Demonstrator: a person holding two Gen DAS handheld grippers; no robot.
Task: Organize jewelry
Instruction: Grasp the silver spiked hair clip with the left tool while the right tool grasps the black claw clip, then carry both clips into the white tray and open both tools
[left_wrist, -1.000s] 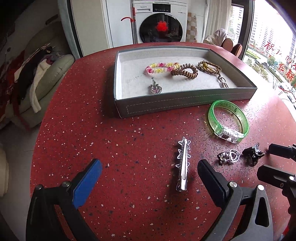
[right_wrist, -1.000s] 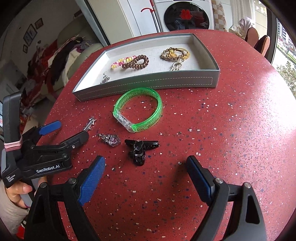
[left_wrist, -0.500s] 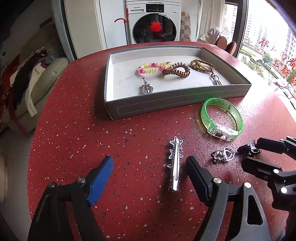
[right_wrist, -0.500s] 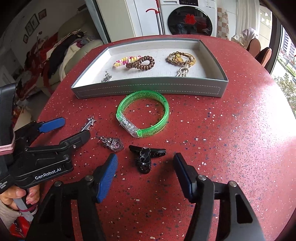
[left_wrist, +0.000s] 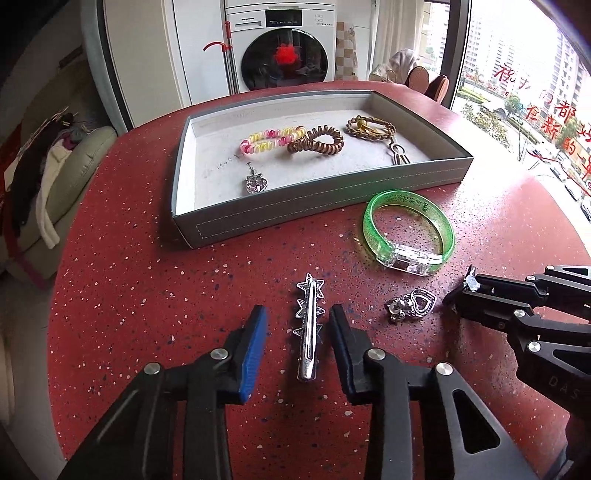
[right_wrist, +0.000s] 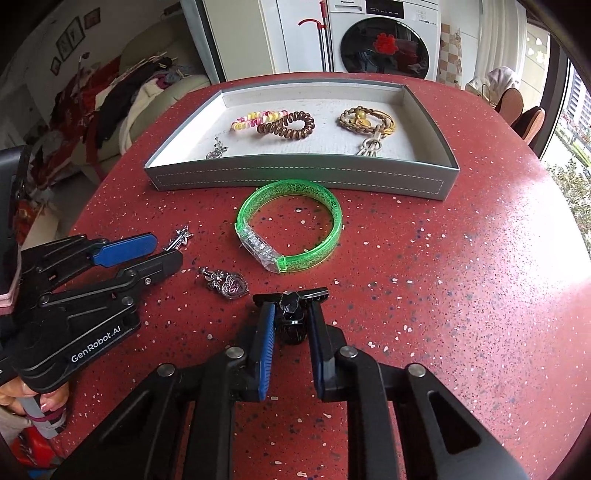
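A silver star hair clip (left_wrist: 308, 332) lies on the red speckled table between the fingers of my left gripper (left_wrist: 297, 325). Its jaws are closing, with a gap left on each side of the clip. My right gripper (right_wrist: 291, 308) is closing on a black hair clip (right_wrist: 291, 321), and both pads meet its sides. A silver heart pendant (left_wrist: 412, 304) lies between the two grippers. Beyond it is a green bangle (left_wrist: 410, 260). The grey tray (left_wrist: 295, 212) behind holds coil hair ties, a gold braided piece and another heart pendant.
The tray's front wall (right_wrist: 295, 181) stands just past the green bangle (right_wrist: 332, 229). My left gripper (right_wrist: 162, 251) sits close to the left of the right one, a hand on its grip. A sofa piled with clothes (left_wrist: 55, 177) is off the table's left edge.
Both grippers went from wide open to nearly closed. The left fingers came in around the silver star clip. The right fingers came forward and in against the black clip.
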